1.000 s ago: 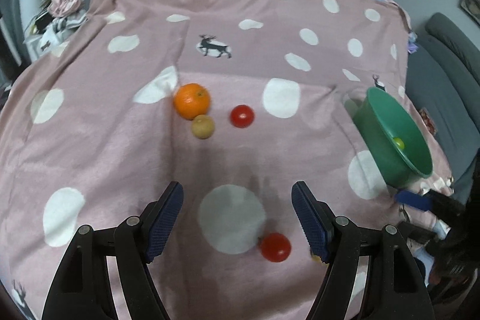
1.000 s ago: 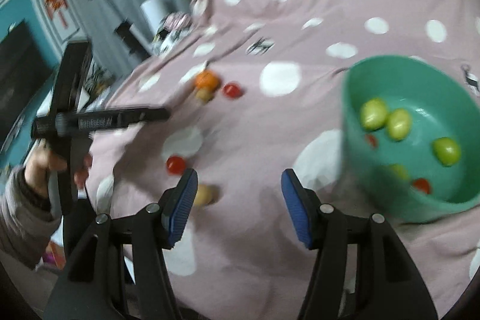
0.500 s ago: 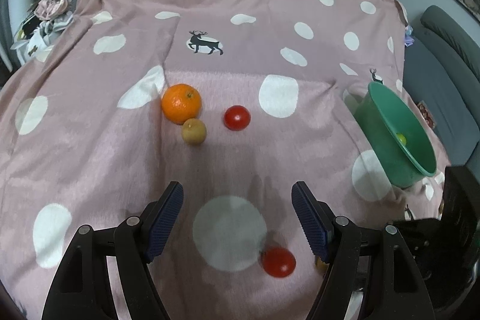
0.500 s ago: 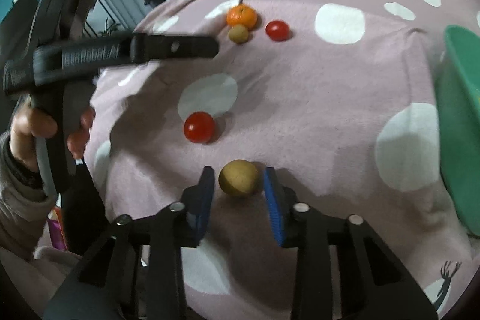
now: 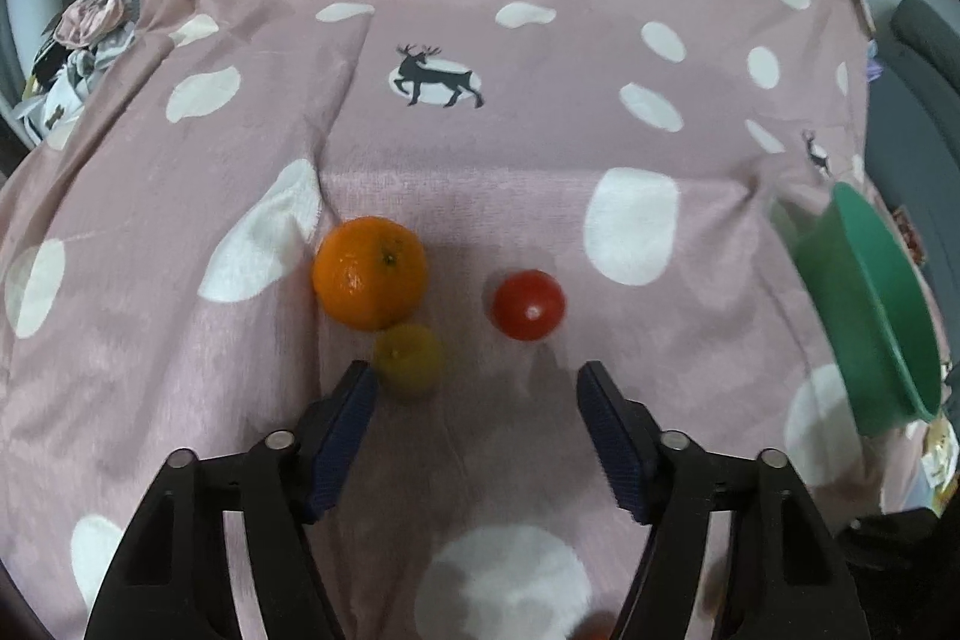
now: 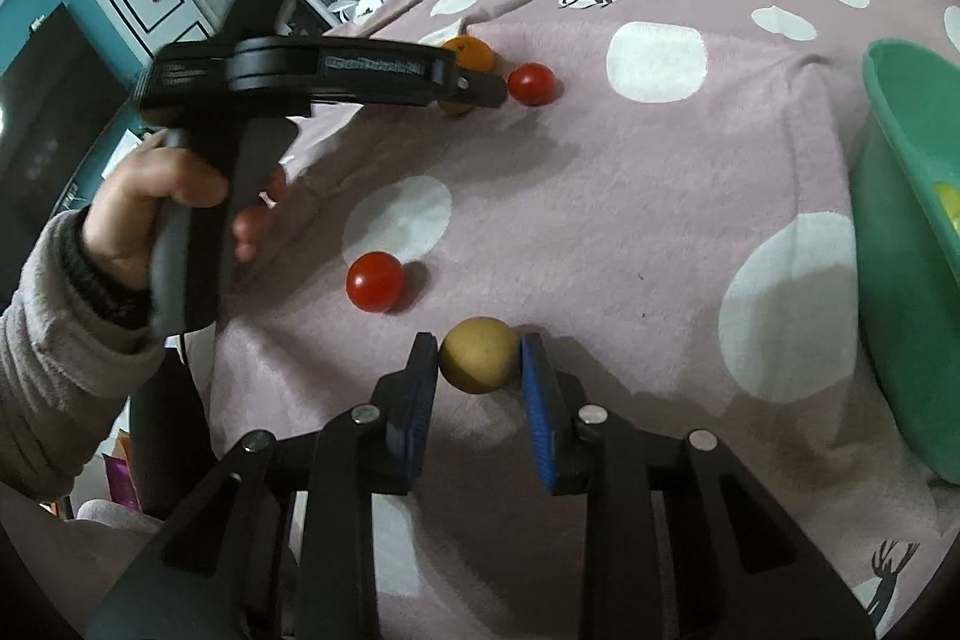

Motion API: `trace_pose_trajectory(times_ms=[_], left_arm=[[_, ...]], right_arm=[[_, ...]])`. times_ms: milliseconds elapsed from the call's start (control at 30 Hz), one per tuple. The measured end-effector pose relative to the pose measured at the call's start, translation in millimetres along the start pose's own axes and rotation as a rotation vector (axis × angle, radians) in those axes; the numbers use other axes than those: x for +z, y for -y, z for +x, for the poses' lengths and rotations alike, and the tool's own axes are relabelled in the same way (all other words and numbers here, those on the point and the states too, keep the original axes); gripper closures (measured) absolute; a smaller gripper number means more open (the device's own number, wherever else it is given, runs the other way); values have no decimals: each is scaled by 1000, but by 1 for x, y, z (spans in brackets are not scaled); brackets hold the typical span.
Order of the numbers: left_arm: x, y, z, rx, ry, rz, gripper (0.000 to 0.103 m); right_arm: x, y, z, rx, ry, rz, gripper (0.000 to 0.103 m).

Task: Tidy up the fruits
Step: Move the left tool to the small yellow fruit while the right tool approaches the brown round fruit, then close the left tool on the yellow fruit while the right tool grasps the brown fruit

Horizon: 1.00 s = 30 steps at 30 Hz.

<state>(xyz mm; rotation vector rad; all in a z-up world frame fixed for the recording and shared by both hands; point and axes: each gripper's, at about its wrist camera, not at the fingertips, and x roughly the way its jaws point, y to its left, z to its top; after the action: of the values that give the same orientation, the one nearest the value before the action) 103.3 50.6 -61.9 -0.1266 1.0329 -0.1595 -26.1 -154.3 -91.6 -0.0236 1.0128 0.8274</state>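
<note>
Right wrist view: cloth (image 6: 600, 196), pink, white dots, soft and rumpled, drapes whole surface. Bowl (image 6: 906, 256), green plastic, smooth, at right edge, fruit inside; right hand nearer it than left. Right gripper (image 6: 479, 364) pinching tan ball (image 6: 479, 363), round, matte, pads pressing both sides; bowl lies right of it. Red ball (image 6: 375, 281) glossy, loose, just left ahead.

Left wrist view: left gripper (image 5: 477, 400) closing, nothing gripped. Orange (image 5: 370, 272), dimpled, touching yellow fruit (image 5: 409, 358) by left pad. Tomato (image 5: 528, 305) apart, ahead-right.
</note>
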Motion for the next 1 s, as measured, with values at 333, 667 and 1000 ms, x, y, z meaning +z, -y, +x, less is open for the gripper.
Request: trace_pose_trajectory(times_ms=[333, 667, 1000], left_arm=[[5, -7, 18, 83, -8, 31, 59], [5, -11, 16, 84, 7, 22, 75], [-14, 14, -26, -1, 57, 78, 75]], right_arm=[[1, 10, -3, 15, 22, 33, 74], [-2, 10, -8, 6, 35, 34, 74], [-1, 8, -18, -17, 51, 37, 74]])
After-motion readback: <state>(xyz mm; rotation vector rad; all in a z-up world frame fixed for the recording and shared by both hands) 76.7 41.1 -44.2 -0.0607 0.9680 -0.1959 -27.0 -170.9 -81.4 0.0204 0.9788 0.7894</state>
